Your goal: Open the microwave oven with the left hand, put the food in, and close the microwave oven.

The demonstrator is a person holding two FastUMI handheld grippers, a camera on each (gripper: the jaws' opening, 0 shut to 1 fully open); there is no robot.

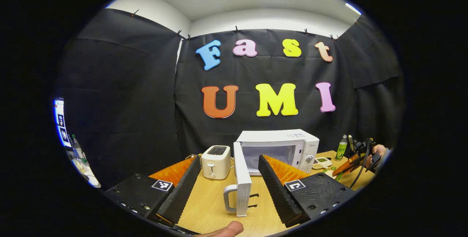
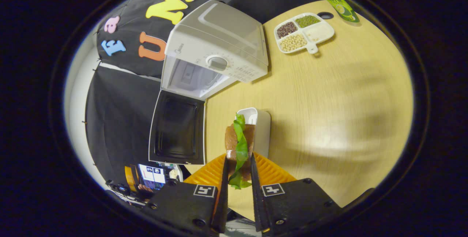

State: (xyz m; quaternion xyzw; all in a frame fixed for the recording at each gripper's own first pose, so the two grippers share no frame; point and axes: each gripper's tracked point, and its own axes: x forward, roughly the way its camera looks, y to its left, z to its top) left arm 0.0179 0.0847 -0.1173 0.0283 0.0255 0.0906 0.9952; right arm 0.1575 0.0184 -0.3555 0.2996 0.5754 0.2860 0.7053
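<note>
The microwave (image 1: 278,149) stands on the desk (image 2: 329,101) with its door (image 1: 242,178) swung open. The left gripper (image 1: 230,178) is spread wide around the door's edge, not touching it. The right gripper (image 2: 239,171) pinches a sandwich (image 2: 239,142) above the desk, near the microwave.

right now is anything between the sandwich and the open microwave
Nothing visible is. The right hand-held gripper is shut on the sandwich. The microwave has its door swung fully open and its cavity looks empty. The white holder sits beside the sandwich, off that path.
</note>
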